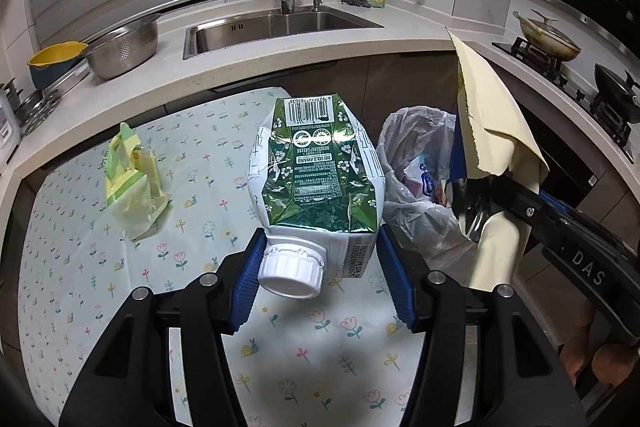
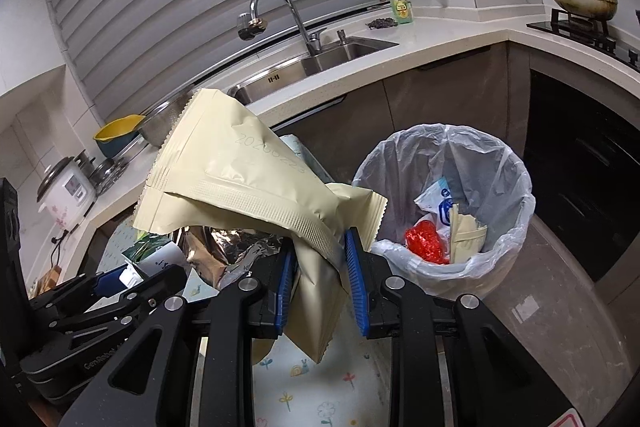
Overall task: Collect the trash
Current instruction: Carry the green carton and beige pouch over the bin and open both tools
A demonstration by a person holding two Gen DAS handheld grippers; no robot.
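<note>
carton [image 1: 316, 171] clamped in left gripper [image 1: 320, 279], cap toward camera, long axis pointing away; right gripper [image 2: 320, 279] pinches cream pouch [image 2: 248, 187].

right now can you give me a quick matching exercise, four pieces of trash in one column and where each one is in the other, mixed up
Things:
1. green carton
2. cream pouch
3. yellow-green wrapper
4. red wrapper

Places:
A. lying on the floral tablecloth
B. inside the lined bin
C. clamped in the left gripper
D. clamped in the right gripper

Pairs: 1-C, 2-D, 3-A, 4-B
</note>
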